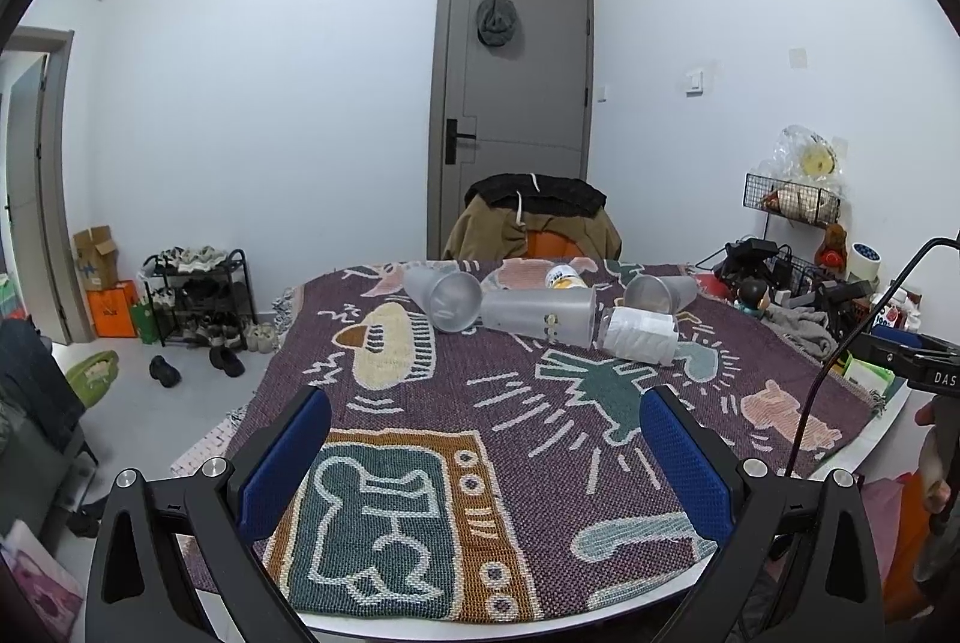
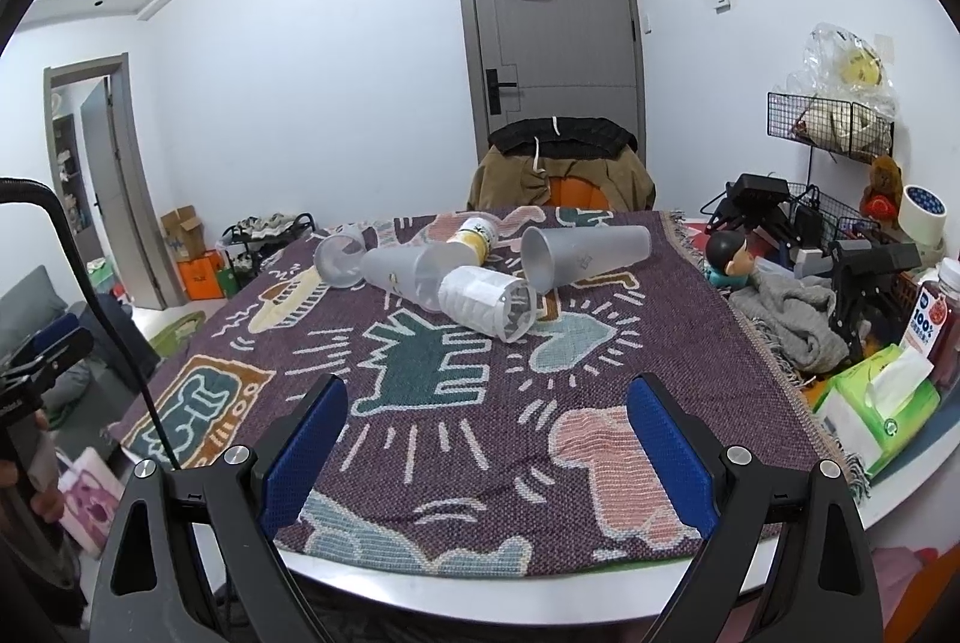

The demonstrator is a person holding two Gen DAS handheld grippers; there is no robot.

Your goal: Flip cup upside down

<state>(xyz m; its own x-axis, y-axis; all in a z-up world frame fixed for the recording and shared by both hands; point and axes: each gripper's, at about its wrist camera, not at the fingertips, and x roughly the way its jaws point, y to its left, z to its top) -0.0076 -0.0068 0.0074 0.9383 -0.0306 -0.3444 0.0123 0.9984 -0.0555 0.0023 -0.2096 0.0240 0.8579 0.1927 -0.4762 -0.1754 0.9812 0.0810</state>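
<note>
Several frosted plastic cups lie on their sides in a cluster at the far middle of the patterned tablecloth [image 1: 480, 433]. In the left wrist view: one cup [image 1: 447, 298] at the left, a long one [image 1: 540, 316], a white-wrapped one [image 1: 639, 334], another [image 1: 660, 292] at the right, and a yellow-labelled cup [image 1: 564, 278] behind. In the right wrist view the wrapped cup [image 2: 486, 304] is nearest, with a big frosted cup [image 2: 585, 253] to its right. My left gripper [image 1: 486, 403] and right gripper [image 2: 486, 391] are both open and empty, hovering over the near table edge, well short of the cups.
Clutter fills the table's right side: a grey cloth [image 2: 786, 313], a tissue pack [image 2: 876, 397], a juice bottle [image 2: 942, 319], a figurine [image 2: 729, 253], black gear and wire racks [image 2: 828, 120]. A chair with clothes [image 2: 561, 169] stands behind the table.
</note>
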